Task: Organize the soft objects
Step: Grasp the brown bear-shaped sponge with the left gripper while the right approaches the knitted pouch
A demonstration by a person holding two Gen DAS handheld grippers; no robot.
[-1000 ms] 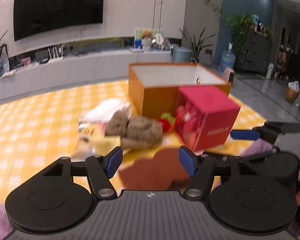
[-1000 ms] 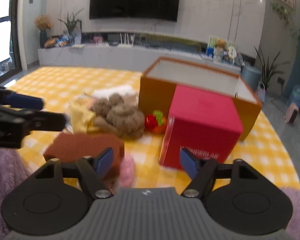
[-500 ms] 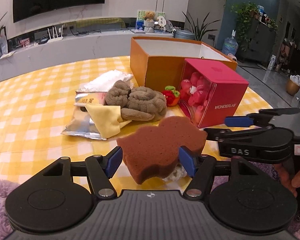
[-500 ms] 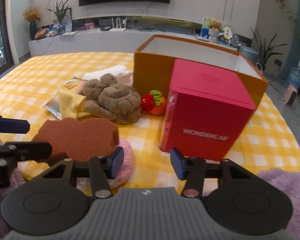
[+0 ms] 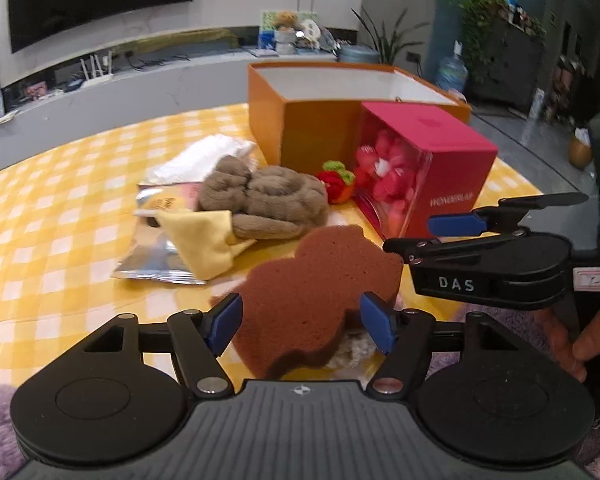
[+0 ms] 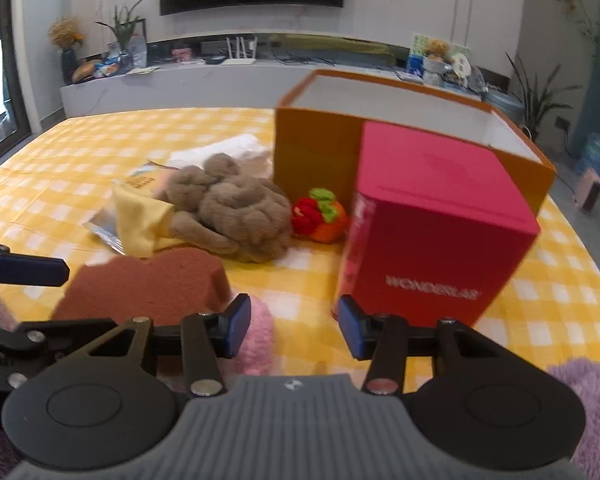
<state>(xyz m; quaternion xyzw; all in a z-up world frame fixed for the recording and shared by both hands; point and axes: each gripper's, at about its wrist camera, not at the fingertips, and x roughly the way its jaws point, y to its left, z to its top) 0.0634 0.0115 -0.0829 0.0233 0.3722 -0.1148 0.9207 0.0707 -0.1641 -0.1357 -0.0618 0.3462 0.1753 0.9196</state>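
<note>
A brown sponge lies near the table's front edge, partly on top of a pink fluffy thing. My left gripper stands wide open with the sponge between its blue pads, which do not press on it. My right gripper is just right of the sponge. Its jaws are closing with only tablecloth between them, and its left pad is beside the pink thing. Behind lie a brown plush toy, a yellow cloth and a red-and-orange knitted toy.
An open orange box stands at the back, with a red box against its front right. A silver snack packet and a white bag lie left of the plush. Yellow checked cloth covers the table.
Both grippers have sunk toward the table's front edge. The sponge now fills the gap between the left pads. The right jaws have narrowed.
</note>
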